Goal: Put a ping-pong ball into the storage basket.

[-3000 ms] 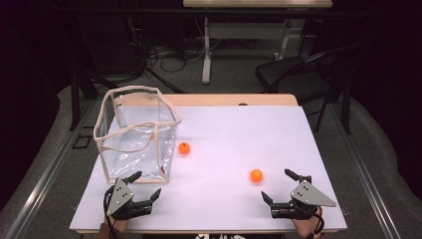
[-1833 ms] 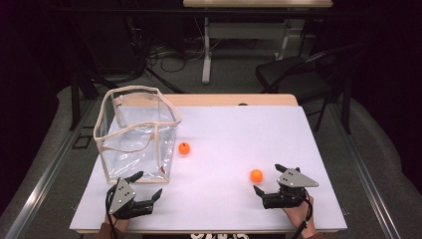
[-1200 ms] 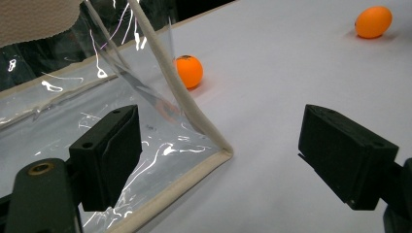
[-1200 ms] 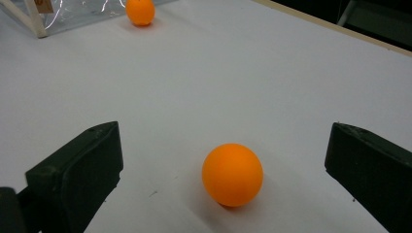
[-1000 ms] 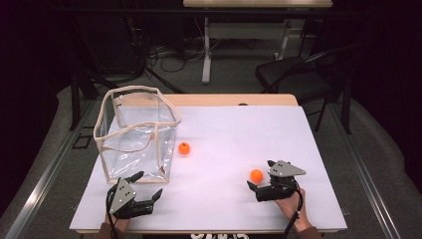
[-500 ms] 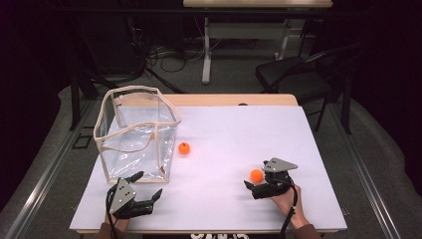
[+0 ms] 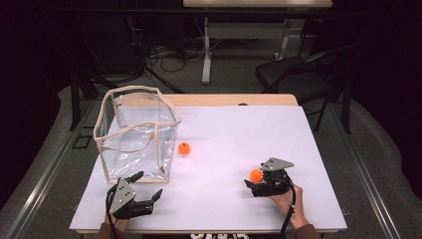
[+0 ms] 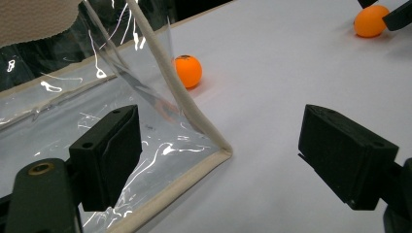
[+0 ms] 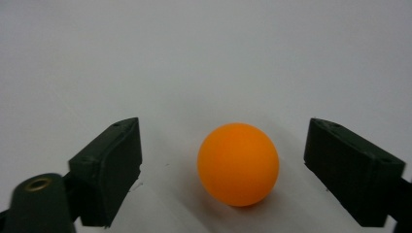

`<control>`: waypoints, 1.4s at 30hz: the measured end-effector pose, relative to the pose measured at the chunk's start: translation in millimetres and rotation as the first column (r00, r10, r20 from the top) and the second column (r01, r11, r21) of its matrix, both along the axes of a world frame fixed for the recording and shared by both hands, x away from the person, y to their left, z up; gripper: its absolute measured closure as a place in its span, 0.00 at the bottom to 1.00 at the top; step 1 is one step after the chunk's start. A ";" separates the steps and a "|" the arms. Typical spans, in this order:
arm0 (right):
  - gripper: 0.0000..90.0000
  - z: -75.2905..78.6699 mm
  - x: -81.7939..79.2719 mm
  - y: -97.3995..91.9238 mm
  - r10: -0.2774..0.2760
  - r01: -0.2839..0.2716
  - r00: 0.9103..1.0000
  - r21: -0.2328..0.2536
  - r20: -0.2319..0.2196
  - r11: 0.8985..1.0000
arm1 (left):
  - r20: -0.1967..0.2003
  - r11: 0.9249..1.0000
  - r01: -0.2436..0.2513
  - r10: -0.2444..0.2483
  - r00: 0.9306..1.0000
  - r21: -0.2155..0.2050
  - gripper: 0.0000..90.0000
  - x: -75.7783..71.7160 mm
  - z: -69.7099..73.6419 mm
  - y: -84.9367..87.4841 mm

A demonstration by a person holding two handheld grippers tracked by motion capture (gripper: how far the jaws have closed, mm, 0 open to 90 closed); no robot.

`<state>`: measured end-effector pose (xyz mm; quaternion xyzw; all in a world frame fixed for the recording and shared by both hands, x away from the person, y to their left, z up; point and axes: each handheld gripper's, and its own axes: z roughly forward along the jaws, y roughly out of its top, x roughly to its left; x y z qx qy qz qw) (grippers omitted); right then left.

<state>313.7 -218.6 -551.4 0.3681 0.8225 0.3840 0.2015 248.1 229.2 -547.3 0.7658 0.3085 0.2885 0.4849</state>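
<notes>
the left tongs [image 7: 144, 191] are held low at the near left edge of the white worktop [image 7: 224, 134], just in front of a clear plastic bag [image 7: 137, 132] with cream trim. in the left gripper view these tongs [image 8: 221, 162] are seen spread wide with nothing gripped; the near bottom corner of the bag [image 8: 145, 121] is seen between the jaws, and whether it is touched by either jaw cannot be told. the bag is stood upright with its mouth open at the left of the worktop. just beside the bag's right side, an orange ball with a dark mark on top [image 7: 184, 148] is set on the worktop, apart from both tongs; it is seen past the bag's trimmed edge in the left gripper view [image 8: 187, 71]. further right, near the front of the worktop, a plain orange ball [image 7: 256, 175] is placed between the jaws of the right tongs [image 7: 254, 181], which are held by a hand [image 7: 283, 196]. in the right gripper view the right tongs [image 9: 221, 165] are shown wide apart, with the plain ball [image 9: 238, 164] resting on the worktop midway between the jaws and a gap left on each side, so nothing is gripped.
</notes>
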 end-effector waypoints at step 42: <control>0.56 3.0 3.4 0.2 -0.046 0.043 0.998 -0.083 -0.044 0.996 | -0.003 1.000 0.001 -0.001 1.000 0.007 0.17 0.1 0.1 0.1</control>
